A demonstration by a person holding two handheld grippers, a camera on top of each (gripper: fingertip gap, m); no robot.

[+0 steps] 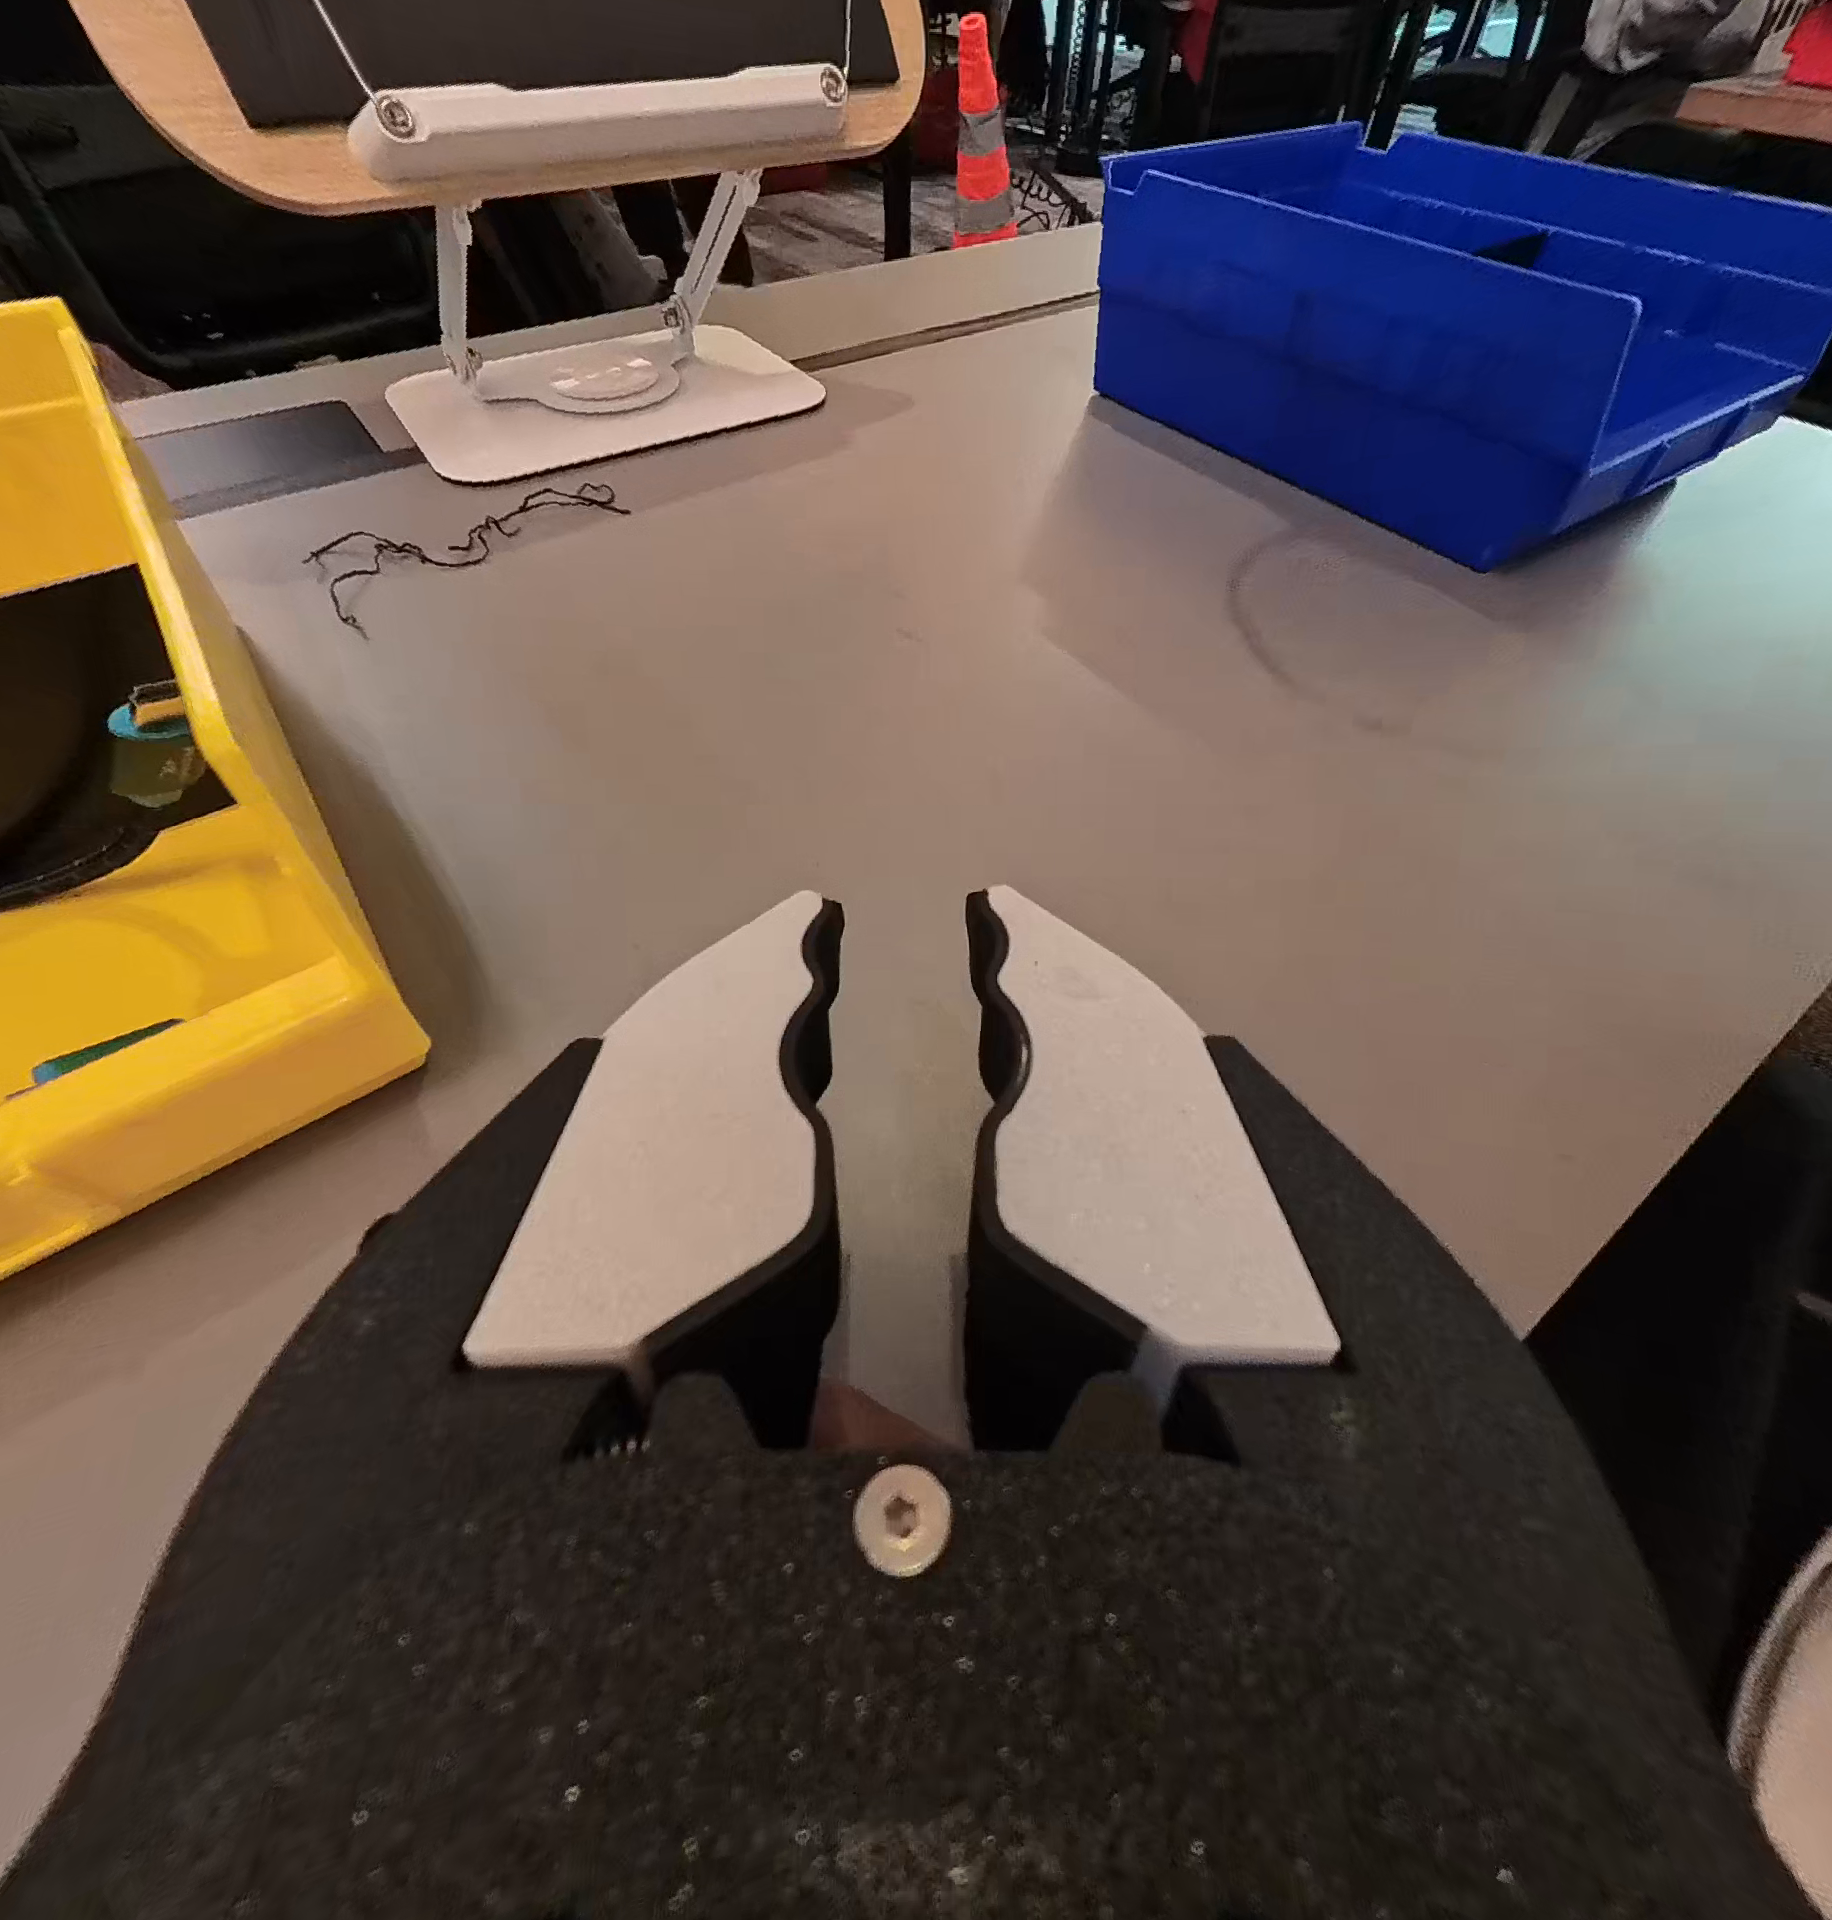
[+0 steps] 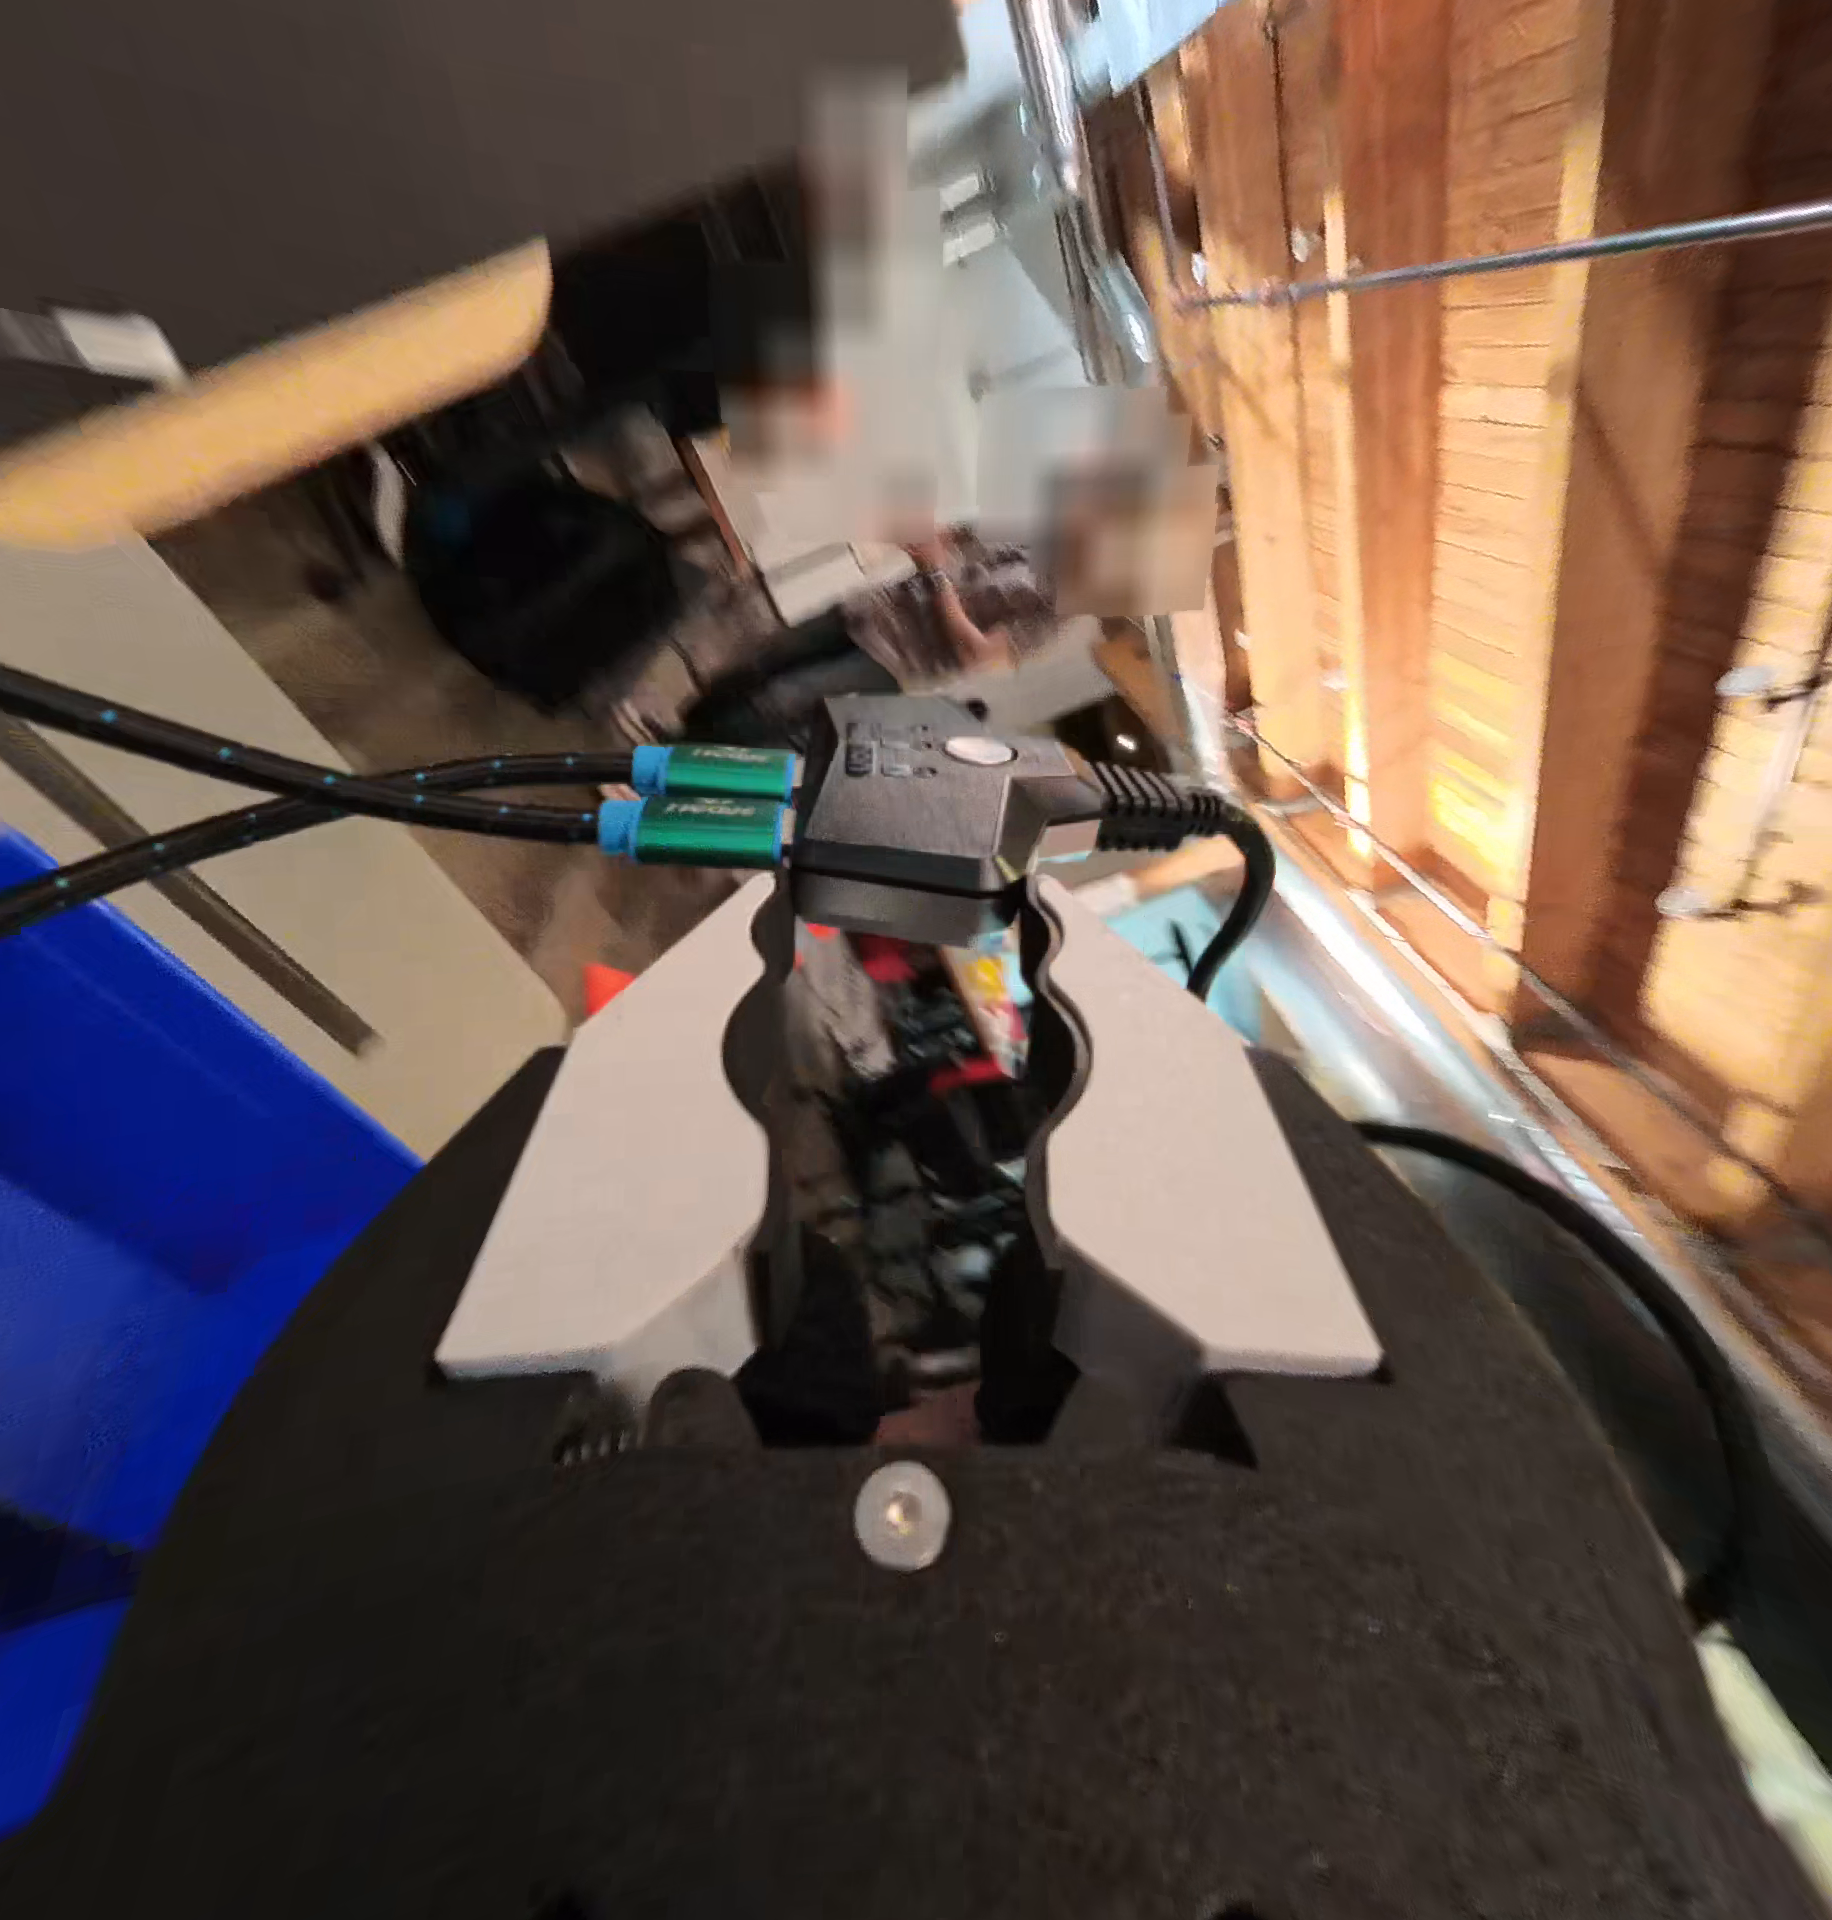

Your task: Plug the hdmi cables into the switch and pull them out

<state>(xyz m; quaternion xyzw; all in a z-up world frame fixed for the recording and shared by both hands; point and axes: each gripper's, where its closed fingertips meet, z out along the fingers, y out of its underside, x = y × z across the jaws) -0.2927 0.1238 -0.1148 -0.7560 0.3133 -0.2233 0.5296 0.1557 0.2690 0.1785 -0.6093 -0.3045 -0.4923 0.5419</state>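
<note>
Right tongs (image 2: 904, 904) grip the black switch (image 2: 917, 821) with two green-plugged cables (image 2: 706, 800) seated; left tongs (image 1: 904, 914) gape empty.

grey table top (image 1: 891, 727): yellow plastic bin (image 1: 164, 987) at left edge, blue plastic bin (image 1: 1411, 364) far right, white folding stand (image 1: 600, 405) at the back between them, black tangled thread (image 1: 455, 551) just before the stand. black hdmi switch box (image 2: 912, 831): two green-shelled plugs (image 2: 709, 800) seated side by side on its left, black moulded plug (image 2: 1151, 805) on its right.
</note>
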